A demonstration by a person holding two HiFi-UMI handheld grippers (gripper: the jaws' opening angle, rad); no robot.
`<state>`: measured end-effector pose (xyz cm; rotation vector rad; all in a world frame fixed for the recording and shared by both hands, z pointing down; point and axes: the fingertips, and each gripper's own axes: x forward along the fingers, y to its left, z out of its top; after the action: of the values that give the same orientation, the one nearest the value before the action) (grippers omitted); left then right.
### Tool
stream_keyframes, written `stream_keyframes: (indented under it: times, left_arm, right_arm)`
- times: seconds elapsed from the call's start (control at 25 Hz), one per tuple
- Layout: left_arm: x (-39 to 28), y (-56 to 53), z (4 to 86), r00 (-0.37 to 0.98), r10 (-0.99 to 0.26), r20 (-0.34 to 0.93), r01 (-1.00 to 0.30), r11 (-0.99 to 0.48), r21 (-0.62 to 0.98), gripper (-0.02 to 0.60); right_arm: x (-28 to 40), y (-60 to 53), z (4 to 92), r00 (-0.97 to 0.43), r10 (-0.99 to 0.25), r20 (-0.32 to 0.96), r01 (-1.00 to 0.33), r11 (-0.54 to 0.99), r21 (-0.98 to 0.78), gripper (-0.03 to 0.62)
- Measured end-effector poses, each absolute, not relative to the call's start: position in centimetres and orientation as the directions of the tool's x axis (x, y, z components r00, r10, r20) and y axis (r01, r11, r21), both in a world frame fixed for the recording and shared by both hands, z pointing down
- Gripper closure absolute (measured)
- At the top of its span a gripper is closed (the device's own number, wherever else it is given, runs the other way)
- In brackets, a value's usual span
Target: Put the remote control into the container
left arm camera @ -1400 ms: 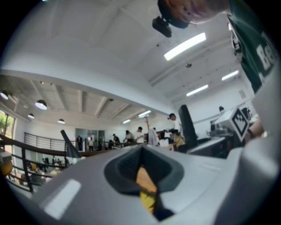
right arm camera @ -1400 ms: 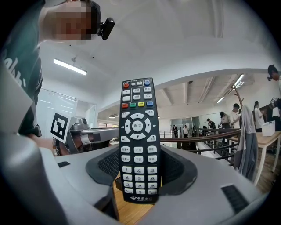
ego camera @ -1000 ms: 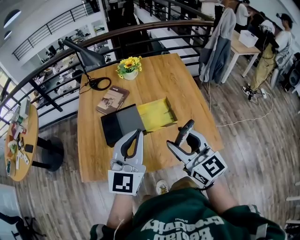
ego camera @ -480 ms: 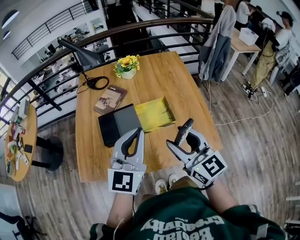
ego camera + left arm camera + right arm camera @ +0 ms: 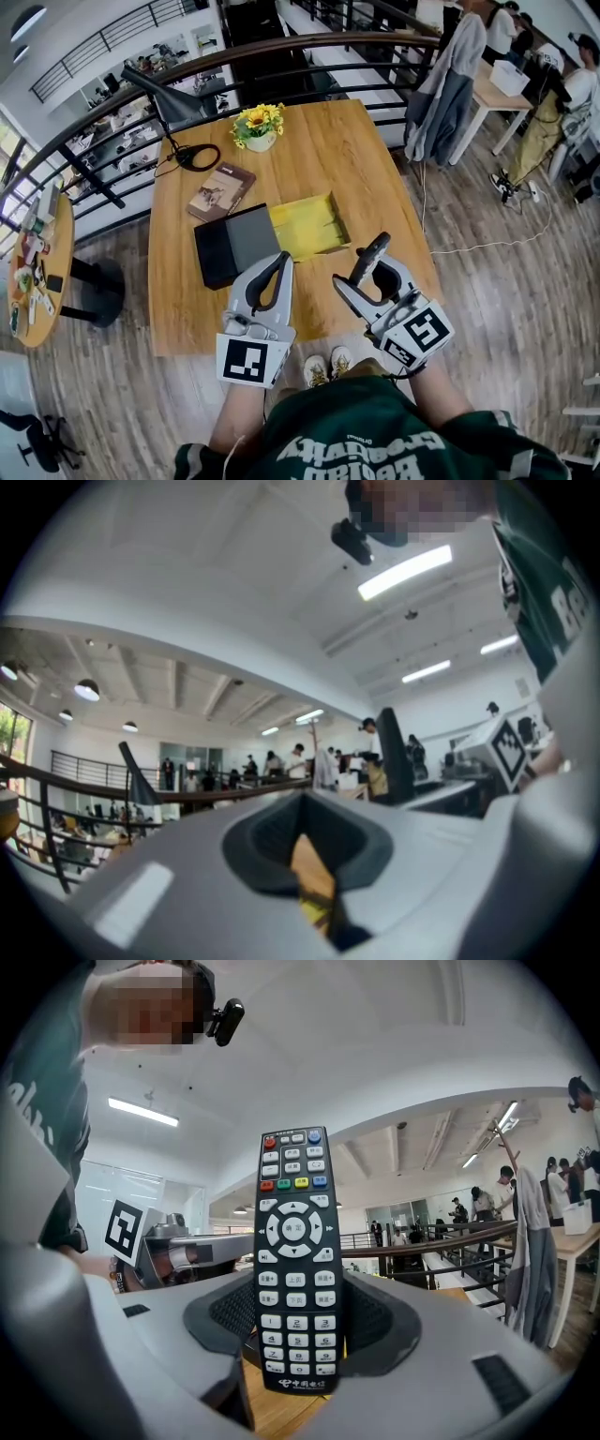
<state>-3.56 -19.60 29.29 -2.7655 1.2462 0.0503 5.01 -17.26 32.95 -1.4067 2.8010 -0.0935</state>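
While the right gripper (image 5: 368, 270) pinches a black remote control (image 5: 294, 1260) marked 中国电信, the left gripper (image 5: 274, 272) sits pressed together.

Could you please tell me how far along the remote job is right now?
Done: the remote is picked up, clamped in the right claw. In hand: it hangs over the table's near side, short of the container. Left: lower it into the empty container and release. The left claw is shut, idle.

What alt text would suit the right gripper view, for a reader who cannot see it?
The right gripper holds a black remote control upright between its jaws, buttons facing the camera. Behind it at left is the left gripper with its marker cube; at right, a railing and distant people.
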Motion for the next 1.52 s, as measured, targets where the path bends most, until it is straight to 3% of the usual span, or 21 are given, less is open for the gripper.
stream_keyframes:
  times: [0.8, 1.24, 1.52]
  left_arm:
    - [-0.5, -24.0, 33.0, 0.657, -0.752, -0.045, -0.743, -0.637, -0.204, 0.585]
    - [-0.6, -29.5, 38.5, 0.636, -0.771, 0.035, -0.739, -0.622, -0.260, 0.584]
    - [-2.0, -32.2, 42.4, 0.571, -0.820, 0.049, -0.810, -0.572, -0.129, 0.584]
  right_arm:
    - [7.0, -23.1, 35.5, -0.642, -0.764, 0.063, -0.766, 0.635, -0.098, 0.344]
    - [8.5, -29.1, 39.4, -0.653, -0.748, 0.119, -0.758, 0.647, -0.086, 0.344]
    - [7.5, -31.6, 44.3, -0.679, -0.714, 0.171, -0.733, 0.672, -0.106, 0.344]
